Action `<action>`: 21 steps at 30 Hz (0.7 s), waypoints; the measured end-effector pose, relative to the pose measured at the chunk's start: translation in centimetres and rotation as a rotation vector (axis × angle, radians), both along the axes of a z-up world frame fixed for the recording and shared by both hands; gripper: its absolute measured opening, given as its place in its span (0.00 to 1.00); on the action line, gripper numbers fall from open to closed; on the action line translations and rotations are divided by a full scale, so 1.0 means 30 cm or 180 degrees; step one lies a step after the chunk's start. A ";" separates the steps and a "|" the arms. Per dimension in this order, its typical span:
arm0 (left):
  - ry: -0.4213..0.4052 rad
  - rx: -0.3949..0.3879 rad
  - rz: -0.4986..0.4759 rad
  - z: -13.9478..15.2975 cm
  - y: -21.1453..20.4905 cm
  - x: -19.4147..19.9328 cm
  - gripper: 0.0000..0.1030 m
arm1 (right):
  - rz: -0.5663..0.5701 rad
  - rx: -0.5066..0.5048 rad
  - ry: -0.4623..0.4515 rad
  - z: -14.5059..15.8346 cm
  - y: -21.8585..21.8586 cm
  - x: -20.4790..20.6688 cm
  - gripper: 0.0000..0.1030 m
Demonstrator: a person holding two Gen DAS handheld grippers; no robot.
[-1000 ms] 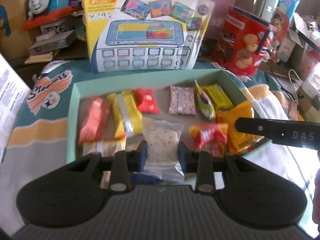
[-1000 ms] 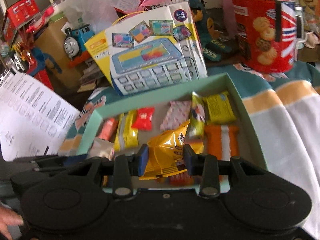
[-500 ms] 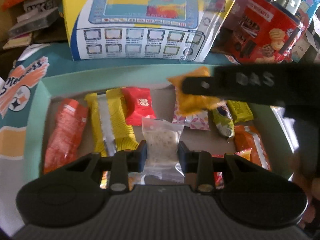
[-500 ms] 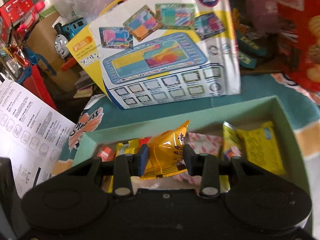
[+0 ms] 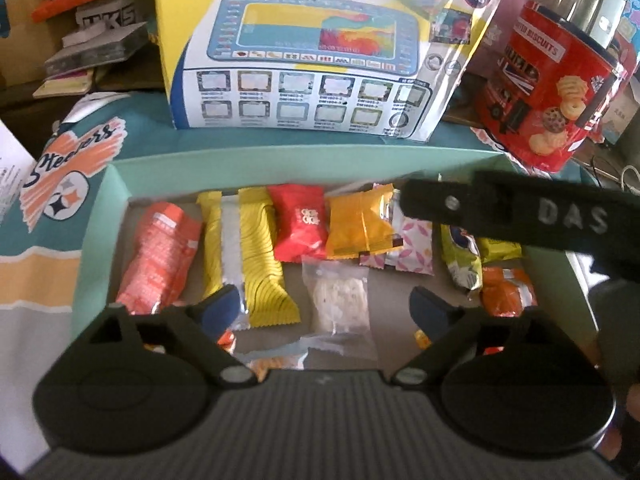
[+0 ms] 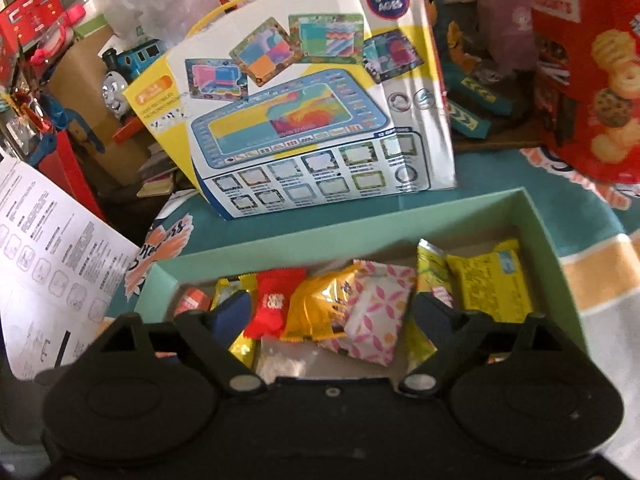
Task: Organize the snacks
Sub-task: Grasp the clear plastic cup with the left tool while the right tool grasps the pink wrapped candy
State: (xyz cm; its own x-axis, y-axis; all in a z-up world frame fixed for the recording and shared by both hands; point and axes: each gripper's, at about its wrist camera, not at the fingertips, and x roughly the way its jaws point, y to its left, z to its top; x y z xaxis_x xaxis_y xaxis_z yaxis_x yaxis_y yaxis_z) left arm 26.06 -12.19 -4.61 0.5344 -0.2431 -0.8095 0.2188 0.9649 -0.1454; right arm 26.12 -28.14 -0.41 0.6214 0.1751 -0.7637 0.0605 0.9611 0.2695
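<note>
A mint green box holds several snack packets. My left gripper is open over a clear packet of white snack lying on the box floor. My right gripper is open just above an orange-yellow packet that lies between a red packet and a pink-patterned packet. In the left wrist view the orange-yellow packet rests beside the red packet, with the right gripper's black finger above the box's right side.
A toy tablet box stands behind the green box, a red biscuit tin at the back right. Yellow bars, an orange packet and yellow-green packets fill the box. A printed sheet lies left.
Both grippers have opened. The left one let go of the clear packet and the right one let go of the orange-yellow packet, which now lies in the back row of the box.
</note>
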 end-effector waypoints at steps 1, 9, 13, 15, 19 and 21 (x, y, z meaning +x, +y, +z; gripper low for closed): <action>-0.0012 0.0007 0.0004 0.010 0.003 -0.013 0.96 | -0.0010 -0.0002 0.0002 0.013 -0.007 -0.020 0.91; -0.0038 0.0074 -0.0053 0.075 0.025 -0.146 1.00 | -0.0158 0.0098 0.0026 0.107 -0.034 -0.189 1.00; -0.0015 0.0064 -0.0084 0.091 0.040 -0.234 1.00 | -0.0172 0.0060 0.0023 0.140 -0.036 -0.300 1.00; 0.0008 0.0069 -0.0124 0.093 0.044 -0.285 1.00 | -0.0181 0.0051 0.0045 0.149 -0.036 -0.360 1.00; 0.0056 0.0134 -0.0207 0.082 0.044 -0.390 1.00 | -0.0214 0.0021 0.0126 0.147 -0.042 -0.486 1.00; 0.0088 0.0166 -0.0263 0.072 0.042 -0.443 1.00 | -0.0243 0.0023 0.0181 0.139 -0.049 -0.550 1.00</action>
